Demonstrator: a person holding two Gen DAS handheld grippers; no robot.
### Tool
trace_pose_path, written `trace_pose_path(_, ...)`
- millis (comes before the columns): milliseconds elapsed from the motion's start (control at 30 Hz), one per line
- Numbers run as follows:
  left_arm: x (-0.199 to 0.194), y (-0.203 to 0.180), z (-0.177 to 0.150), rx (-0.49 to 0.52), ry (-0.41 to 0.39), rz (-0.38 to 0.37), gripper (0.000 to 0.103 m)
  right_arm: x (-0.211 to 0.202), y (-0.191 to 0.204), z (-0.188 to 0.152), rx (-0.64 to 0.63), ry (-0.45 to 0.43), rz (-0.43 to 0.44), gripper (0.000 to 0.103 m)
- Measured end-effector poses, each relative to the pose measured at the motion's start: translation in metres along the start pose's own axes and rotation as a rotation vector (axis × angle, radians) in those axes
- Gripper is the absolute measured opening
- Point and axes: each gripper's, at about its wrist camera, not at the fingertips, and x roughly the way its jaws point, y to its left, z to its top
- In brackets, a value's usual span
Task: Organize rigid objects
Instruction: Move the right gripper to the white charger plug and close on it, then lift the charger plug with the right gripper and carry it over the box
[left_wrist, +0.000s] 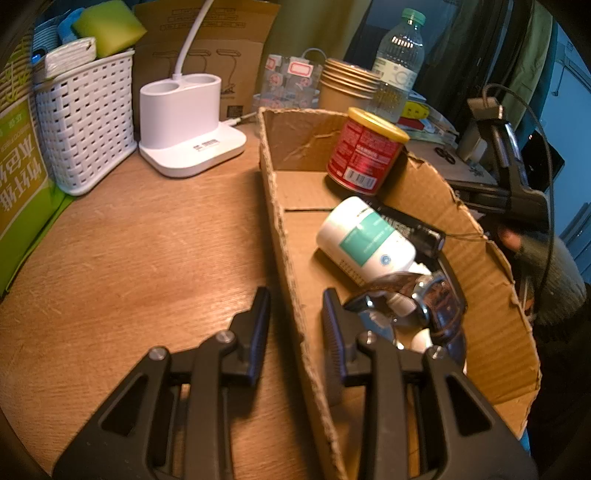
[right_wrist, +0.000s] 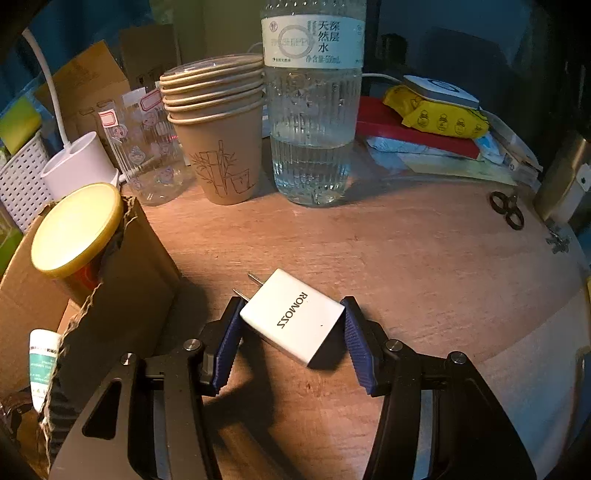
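A white ROMOSS charger with two prongs lies on the wooden table, and my right gripper is shut on it, one blue pad against each side. To its left stands a torn cardboard box. The box holds a red can with a yellow lid, a white and teal bottle on its side, a black flat item and shiny glasses. My left gripper straddles the box's near wall, with a gap on both sides of the cardboard.
A white woven basket and a white lamp base stand at the back left. Stacked paper cups, a water bottle and a yellow packet on papers line the back. Small black rings lie at the right.
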Motion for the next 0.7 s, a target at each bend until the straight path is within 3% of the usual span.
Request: trace_pose_path(700, 0.0, 0.0, 0.0, 0.0, 0.0, 0.0, 0.031, -0.075, 0.009, -0.024, 0.01, -0.082, -0.013, 0.056)
